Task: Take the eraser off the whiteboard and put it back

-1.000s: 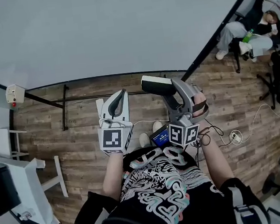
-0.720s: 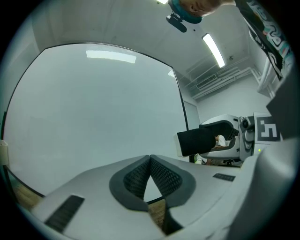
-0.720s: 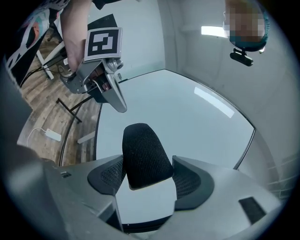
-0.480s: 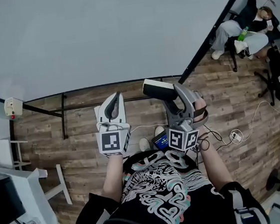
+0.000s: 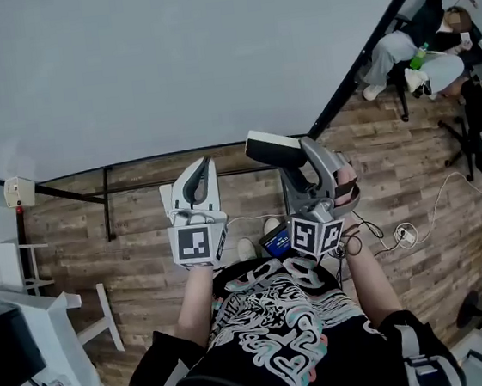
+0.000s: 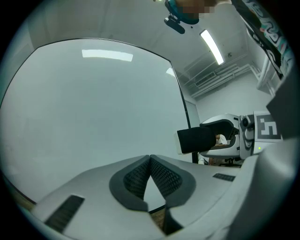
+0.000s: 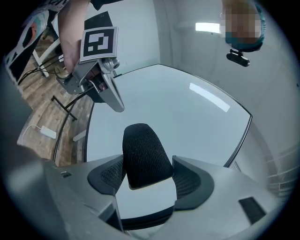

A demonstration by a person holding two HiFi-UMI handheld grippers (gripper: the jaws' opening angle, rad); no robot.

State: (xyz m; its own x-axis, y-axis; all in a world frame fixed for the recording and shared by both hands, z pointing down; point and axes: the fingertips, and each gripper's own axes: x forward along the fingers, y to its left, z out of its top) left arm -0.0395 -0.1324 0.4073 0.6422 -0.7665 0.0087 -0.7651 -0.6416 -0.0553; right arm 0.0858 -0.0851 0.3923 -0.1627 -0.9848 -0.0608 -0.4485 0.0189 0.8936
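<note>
R hand-held gripper (image 7: pixel 149 178) clamps eraser (image 7: pixel 143 154) near whiteboard (image 5: pixel 166 66); L hand-held gripper (image 6: pixel 150 160) closed, empty.

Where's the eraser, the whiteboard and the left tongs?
eraser (image 7: pixel 143 157): right gripper view, on its black felt face.
whiteboard (image 5: pixel 165 58): head view, on its bare white surface.
left tongs (image 6: pixel 150 160): left gripper view, where the closed tips meet.
</note>
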